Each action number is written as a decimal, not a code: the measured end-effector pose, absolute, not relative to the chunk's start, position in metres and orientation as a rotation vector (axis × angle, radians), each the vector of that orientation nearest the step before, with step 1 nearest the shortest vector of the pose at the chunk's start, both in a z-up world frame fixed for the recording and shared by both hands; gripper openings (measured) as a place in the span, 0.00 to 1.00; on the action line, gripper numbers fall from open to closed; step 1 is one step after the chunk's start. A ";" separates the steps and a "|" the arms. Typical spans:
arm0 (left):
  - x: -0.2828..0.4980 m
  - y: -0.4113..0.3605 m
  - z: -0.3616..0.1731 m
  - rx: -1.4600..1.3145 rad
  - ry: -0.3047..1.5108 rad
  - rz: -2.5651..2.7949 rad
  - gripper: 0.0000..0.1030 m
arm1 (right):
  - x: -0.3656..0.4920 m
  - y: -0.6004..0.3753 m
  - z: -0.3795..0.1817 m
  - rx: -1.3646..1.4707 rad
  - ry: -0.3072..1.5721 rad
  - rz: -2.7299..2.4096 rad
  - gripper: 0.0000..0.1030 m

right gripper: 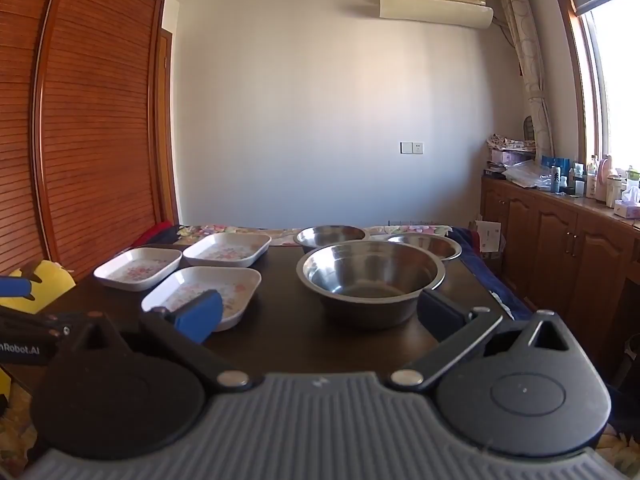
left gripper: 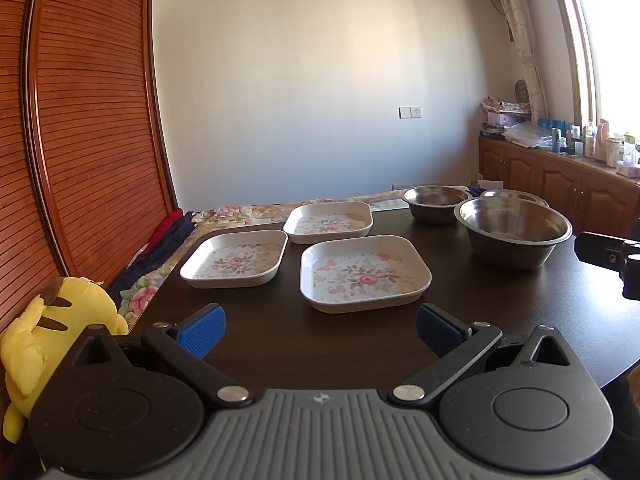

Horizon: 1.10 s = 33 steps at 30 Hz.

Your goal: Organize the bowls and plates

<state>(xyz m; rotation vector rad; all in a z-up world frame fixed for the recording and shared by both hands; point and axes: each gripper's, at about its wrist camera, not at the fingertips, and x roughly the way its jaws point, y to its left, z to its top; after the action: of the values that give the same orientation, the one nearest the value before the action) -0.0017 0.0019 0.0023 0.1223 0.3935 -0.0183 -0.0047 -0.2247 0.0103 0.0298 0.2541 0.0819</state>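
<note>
Left tool (left gripper: 320, 332), bottom centre of left wrist view: jaws wide apart, nothing btwn them, above the near edge of the dark table (left gripper: 280, 340). Right tool (right gripper: 320, 320), bottom centre of right wrist view: also wide apart, holding nothing.

Three floral square plates sit on the table, all separate, none stacked. In left view: near plate (left gripper: 365, 272) at centre frame, just beyond the tool; left plate (left gripper: 235, 258) left of centre; far plate (left gripper: 329, 222) behind those two, upper centre. Near and left plates are just beside each other, not touching as far as I can tell.

Three steel bowls on the right part of the table in left view: big bowl (left gripper: 515, 232) at right; mid bowl (left gripper: 436, 202) behind it to the left; third bowl (left gripper: 514, 196) mostly hidden behind the big one. In right view the big bowl (right gripper: 370, 280) is centre frame, directly ahead of the tool, w/ the other two behind it. All upright, empty.

Yellow plush (left gripper: 52, 344) at lower left in left view, off the table. Slatted wood door (left gripper: 84, 120) fills the left side. AC unit (right gripper: 436, 4) upper right on the wall in right view.
</note>
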 end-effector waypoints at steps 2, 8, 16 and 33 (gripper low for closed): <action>-0.002 0.002 0.002 0.122 0.393 -0.019 1.00 | -0.004 -0.225 0.010 0.029 0.254 0.081 1.00; -0.002 0.002 0.004 0.123 0.392 -0.016 1.00 | -0.005 -0.228 0.010 0.032 0.251 0.080 1.00; -0.003 0.002 0.007 0.124 0.391 -0.015 1.00 | -0.006 -0.228 0.010 0.032 0.250 0.078 1.00; -0.003 0.003 0.009 0.128 0.388 -0.013 1.00 | -0.006 -0.228 0.010 0.031 0.249 0.079 1.00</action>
<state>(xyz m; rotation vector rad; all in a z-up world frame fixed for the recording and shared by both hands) -0.0026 0.0029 0.0094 0.1279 0.3881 -0.0133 -0.0065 -0.2282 0.0103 0.0307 0.2494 0.0785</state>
